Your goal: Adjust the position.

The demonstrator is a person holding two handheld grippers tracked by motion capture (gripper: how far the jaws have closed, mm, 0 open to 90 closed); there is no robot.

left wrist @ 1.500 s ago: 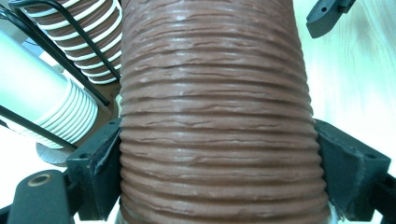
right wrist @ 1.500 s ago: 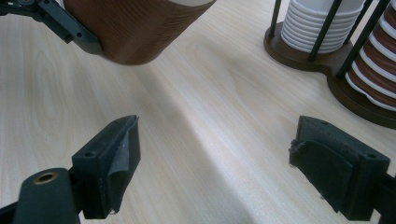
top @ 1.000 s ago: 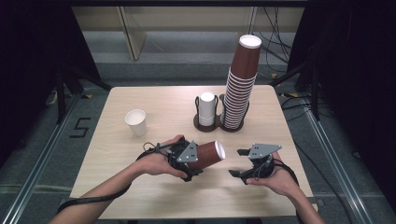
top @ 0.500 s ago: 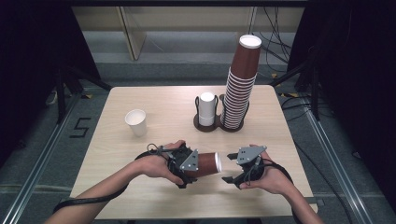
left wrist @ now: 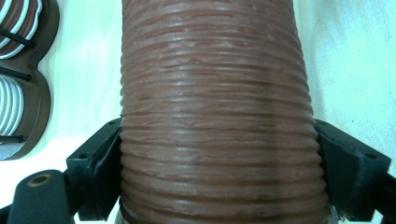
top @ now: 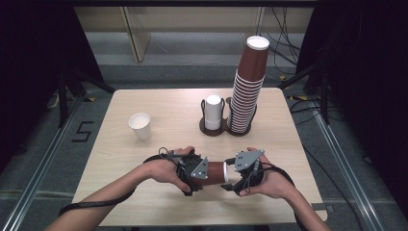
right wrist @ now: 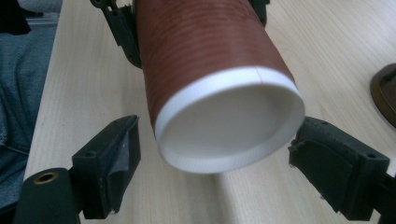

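The right hand-held gripper (top: 230, 179) has come in to the brown cup (top: 215, 171), jaws spread beside its rim; the left hand-held gripper (top: 195, 174) clamps it above the pale wooden bench (top: 163, 103), dark room around.

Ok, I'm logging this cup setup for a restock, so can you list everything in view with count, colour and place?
held cup: one, brown ribbed with white rim, lying on its side above the table's near edge, between the two grippers
cup stack: one tall stack, brown and white, in the right ring of the holder
white cups: a short stack, count unclear, in the left ring of the holder
holder: one, dark brown, two rings, table's far middle
loose cup: one, white, upright, left part of the table
table: one, light wood
left gripper: black, jaws pressed on the held cup's sides
right gripper: black, jaws open on either side of the rim, one touching or nearly so
hands: two, one holding each gripper
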